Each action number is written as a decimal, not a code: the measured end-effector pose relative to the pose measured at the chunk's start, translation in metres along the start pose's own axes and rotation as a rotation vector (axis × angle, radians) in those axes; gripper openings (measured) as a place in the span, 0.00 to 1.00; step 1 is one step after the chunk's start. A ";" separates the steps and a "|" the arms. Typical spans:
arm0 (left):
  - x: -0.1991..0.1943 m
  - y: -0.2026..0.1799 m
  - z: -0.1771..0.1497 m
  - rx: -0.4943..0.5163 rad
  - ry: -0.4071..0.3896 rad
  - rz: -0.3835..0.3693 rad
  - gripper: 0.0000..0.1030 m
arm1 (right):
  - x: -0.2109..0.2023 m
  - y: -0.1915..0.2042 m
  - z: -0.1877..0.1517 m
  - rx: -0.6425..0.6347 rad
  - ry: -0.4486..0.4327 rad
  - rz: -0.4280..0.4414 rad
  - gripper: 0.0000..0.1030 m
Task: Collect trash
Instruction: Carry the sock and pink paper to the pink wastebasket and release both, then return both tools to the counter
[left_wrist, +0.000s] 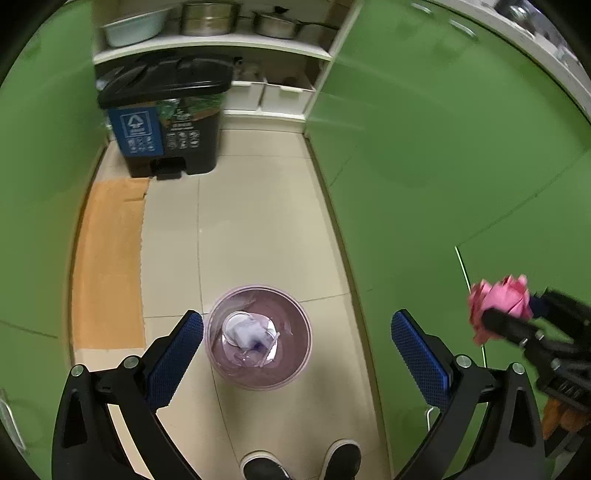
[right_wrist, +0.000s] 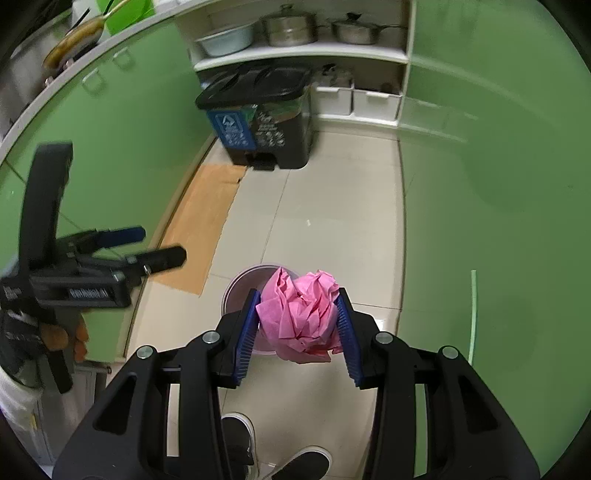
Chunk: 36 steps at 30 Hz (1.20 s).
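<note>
A small pink waste bin (left_wrist: 258, 338) stands on the tiled floor with white crumpled trash (left_wrist: 245, 330) inside. My left gripper (left_wrist: 297, 350) is open and empty, high above the bin. My right gripper (right_wrist: 297, 325) is shut on a crumpled pink paper ball (right_wrist: 303, 314), held above the bin (right_wrist: 240, 288), whose rim shows behind the paper. The paper ball also shows at the right edge of the left wrist view (left_wrist: 498, 302). The left gripper shows at the left of the right wrist view (right_wrist: 155, 247).
A black pedal bin with a blue recycling label (left_wrist: 166, 118) stands at the far end of the narrow floor. Green cabinets (left_wrist: 443, 147) line both sides. Shelves hold pots and a basin (right_wrist: 288, 29). A cardboard sheet (left_wrist: 110, 258) lies on the left floor. Shoes (left_wrist: 303, 461) are below.
</note>
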<state>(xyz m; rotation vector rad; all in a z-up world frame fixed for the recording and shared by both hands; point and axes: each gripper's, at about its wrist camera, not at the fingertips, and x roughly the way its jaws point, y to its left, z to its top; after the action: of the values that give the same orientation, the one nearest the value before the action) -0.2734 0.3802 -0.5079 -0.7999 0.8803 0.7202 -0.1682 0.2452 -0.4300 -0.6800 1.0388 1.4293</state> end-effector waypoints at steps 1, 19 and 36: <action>-0.004 0.003 0.000 -0.013 -0.006 -0.005 0.95 | 0.003 0.003 0.001 -0.005 0.007 0.005 0.40; -0.061 0.070 -0.004 -0.108 -0.116 0.035 0.95 | 0.091 0.076 0.036 -0.131 0.072 0.125 0.96; -0.190 -0.033 0.039 0.011 -0.107 0.022 0.95 | -0.096 0.057 0.066 -0.032 0.021 0.046 0.96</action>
<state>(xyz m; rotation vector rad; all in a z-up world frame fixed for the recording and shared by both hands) -0.3175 0.3556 -0.3176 -0.7365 0.7972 0.7695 -0.1992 0.2642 -0.3055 -0.6991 1.0555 1.4839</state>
